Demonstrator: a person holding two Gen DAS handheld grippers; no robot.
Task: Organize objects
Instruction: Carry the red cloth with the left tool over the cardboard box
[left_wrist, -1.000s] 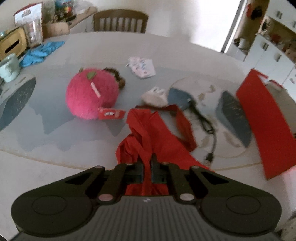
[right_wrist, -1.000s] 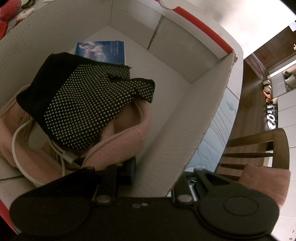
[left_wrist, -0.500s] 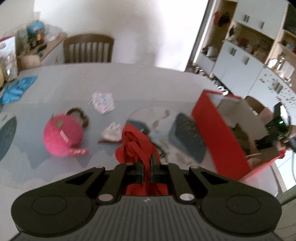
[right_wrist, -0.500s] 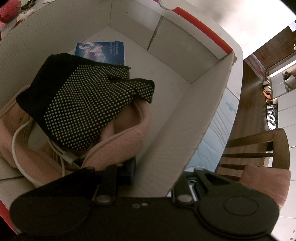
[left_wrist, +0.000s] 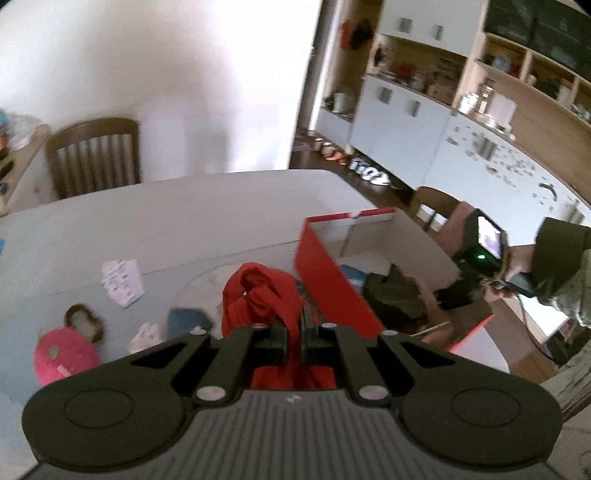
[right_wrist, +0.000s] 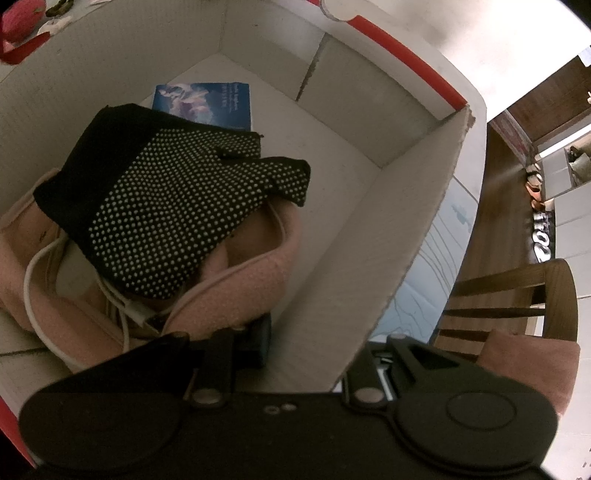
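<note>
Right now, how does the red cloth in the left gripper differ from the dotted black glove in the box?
The red cloth is plain red; the black glove carries white grip dots. The cloth hangs bunched from the shut jaws of the left gripper, above the table; the glove lies loose inside the red box, draped over a pink fleece item. Both are soft fabric.

Pale grey bench. Lying on it: red box near right edge, printed white packet, pink plush at left, small white item, blue-grey item; details blurred.
</note>
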